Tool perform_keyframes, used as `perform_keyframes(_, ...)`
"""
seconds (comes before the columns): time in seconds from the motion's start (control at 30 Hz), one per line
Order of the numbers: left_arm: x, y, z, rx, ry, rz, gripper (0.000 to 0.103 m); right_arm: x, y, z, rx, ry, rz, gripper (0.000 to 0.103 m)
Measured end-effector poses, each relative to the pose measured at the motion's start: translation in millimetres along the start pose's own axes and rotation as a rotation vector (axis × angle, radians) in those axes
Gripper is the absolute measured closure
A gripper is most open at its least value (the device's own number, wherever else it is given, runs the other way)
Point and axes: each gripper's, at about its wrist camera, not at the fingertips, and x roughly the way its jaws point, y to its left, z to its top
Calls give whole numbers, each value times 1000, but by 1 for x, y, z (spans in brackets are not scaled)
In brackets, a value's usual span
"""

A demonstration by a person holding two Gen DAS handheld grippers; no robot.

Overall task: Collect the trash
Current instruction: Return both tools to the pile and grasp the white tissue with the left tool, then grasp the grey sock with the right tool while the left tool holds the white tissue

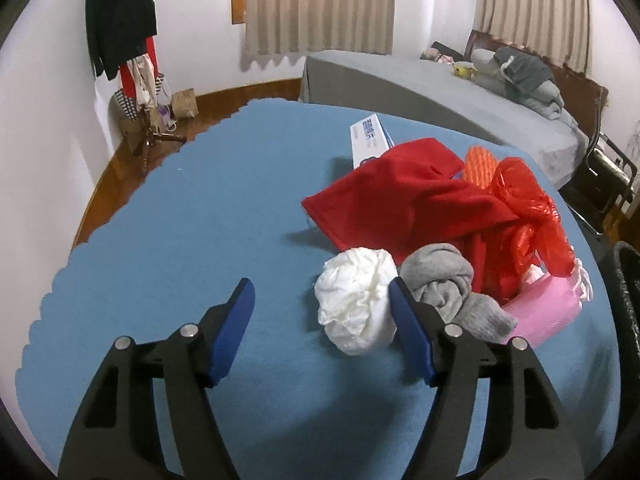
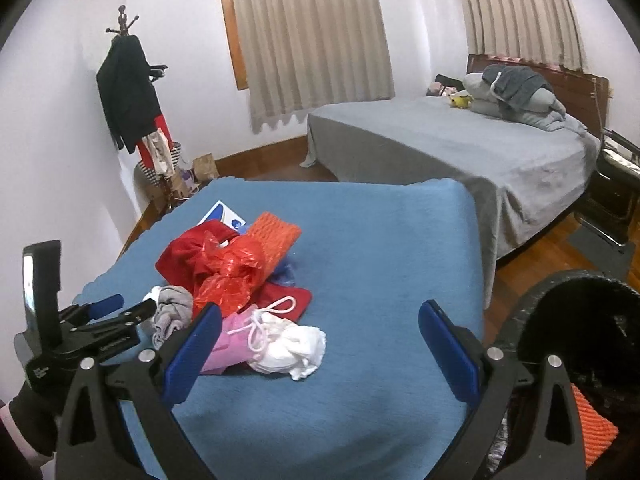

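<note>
Left tongs (image 1: 322, 300) are standing wide open, gripping nothing, low over the blue-covered table (image 1: 180, 220). A crumpled white paper wad (image 1: 356, 300) is lying between the blue pads, touching the inner face of the right-hand pad; the other pad is sitting well apart from it. A rolled grey sock (image 1: 448, 284) is lying just beyond that right-hand pad, partly hidden by it.

Right tongs (image 2: 320, 328) are also hanging open and empty. A white drawstring bundle (image 2: 292, 344) is lying between the pads, nearer the left one, against a pink bag (image 2: 230, 340) that the pad is partly covering.

Farther back, a red cloth (image 1: 400, 200), red plastic bag (image 1: 528, 216) and orange foam net (image 1: 480, 164) are overlapping in one pile; a white-and-blue box (image 1: 368, 140) is showing only one end behind it.

A black bin (image 2: 580, 320) is sitting at the right table edge, cut off by the frame; its contents are hard to make out apart from an orange net piece (image 2: 592, 424).
</note>
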Motion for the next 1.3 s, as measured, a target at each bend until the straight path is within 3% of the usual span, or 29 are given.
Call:
perform_keyframes(0.27, 11, 5, -4, -41, 39, -82, 40, 6, 7, -2, -12, 21, 5, 6)
perform_keyframes(0.4, 14, 5, -6, -49, 42, -175, 72, 7, 12, -1, -15, 21, 18, 6)
perform_keyframes(0.53, 11, 2, -4, -50, 25, -185, 80, 6, 21, 2, -29, 16, 34, 7)
perform_keyframes(0.83, -28, 20, -6, -54, -59, -132, 82, 8, 57, 9, -51, 11, 118, 18)
perform_keyframes(1.1, -34, 50, -13, -72, -60, -55, 82, 33, 106, -2, -93, 77, 214, 33)
perform_keyframes(1.3, -38, 71, -20, -84, -64, -26, 82, 54, 123, -12, -108, 129, 211, 41)
